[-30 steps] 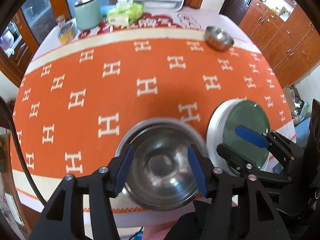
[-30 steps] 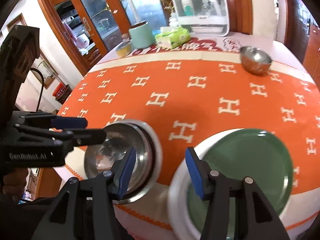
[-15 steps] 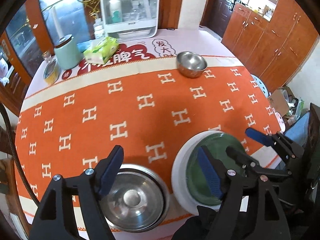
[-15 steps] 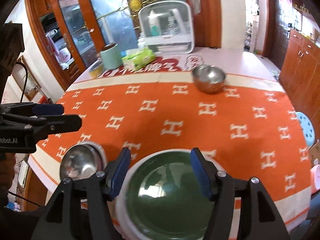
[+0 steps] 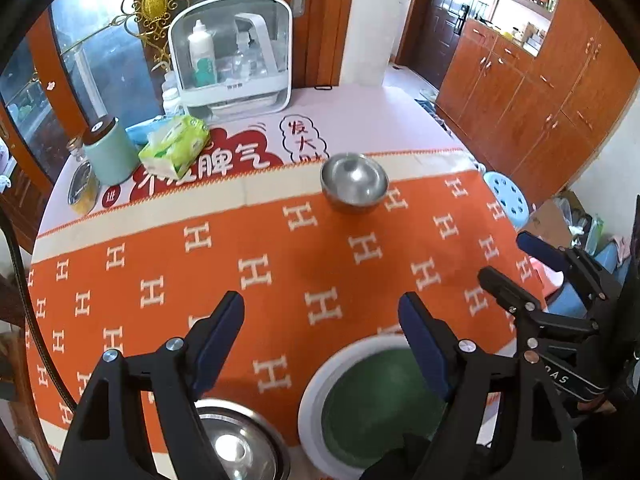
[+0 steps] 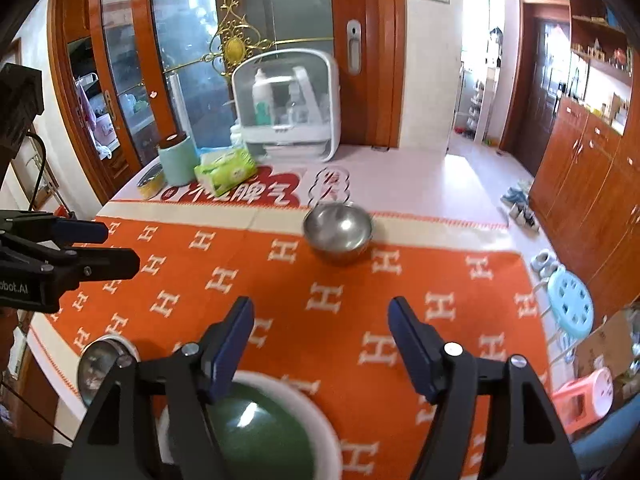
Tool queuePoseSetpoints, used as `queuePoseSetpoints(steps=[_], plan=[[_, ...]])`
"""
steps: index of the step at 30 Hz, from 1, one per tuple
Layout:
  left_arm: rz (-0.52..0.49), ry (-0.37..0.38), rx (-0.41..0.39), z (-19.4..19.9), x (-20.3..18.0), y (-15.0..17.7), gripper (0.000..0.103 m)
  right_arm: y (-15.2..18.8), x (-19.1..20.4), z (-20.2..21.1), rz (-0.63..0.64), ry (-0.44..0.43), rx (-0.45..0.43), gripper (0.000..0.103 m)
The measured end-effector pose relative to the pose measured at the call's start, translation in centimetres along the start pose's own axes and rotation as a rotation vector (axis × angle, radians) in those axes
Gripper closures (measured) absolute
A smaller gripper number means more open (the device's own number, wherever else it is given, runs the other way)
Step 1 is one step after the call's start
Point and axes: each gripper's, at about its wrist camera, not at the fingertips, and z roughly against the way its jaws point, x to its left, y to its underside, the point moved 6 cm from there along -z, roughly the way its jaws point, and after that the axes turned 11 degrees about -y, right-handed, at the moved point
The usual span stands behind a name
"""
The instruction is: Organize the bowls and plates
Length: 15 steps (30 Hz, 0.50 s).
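Observation:
A steel bowl (image 5: 236,444) (image 6: 100,364) rests on a white dish at the near edge of the orange cloth (image 5: 280,264). Beside it, a green plate (image 5: 372,400) (image 6: 256,432) lies on a white plate (image 5: 312,392). A second steel bowl (image 5: 354,182) (image 6: 338,228) stands alone at the cloth's far edge. My left gripper (image 5: 322,312) (image 6: 118,245) hangs above the near bowl, its jaws opening with nothing between them. My right gripper (image 6: 320,306) (image 5: 505,255) hovers over the green plate, its jaws also opening and empty.
At the table's far side stand a white clear-fronted organiser box (image 5: 232,56), a green tissue pack (image 5: 176,148), a mint canister (image 5: 110,152) and a yellow tin (image 5: 82,192). A blue stool (image 6: 570,304) and a pink stool (image 6: 592,392) stand right of the table. Wooden cabinets line the right wall.
Both grippers have lifted up and back from the near bowl and the green plate, leaving them on the table. Both pairs of jaws have spread wider.

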Motion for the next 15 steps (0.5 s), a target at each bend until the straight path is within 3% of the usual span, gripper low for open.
queuePoseSetpoints(steps=[15], plan=[[0.046, -0.046, -0.005, -5.0, -0.7, -8.9, 0.024, -6.7, -6.1, -3.9, -0.003, 0.032, -0.036, 0.033]])
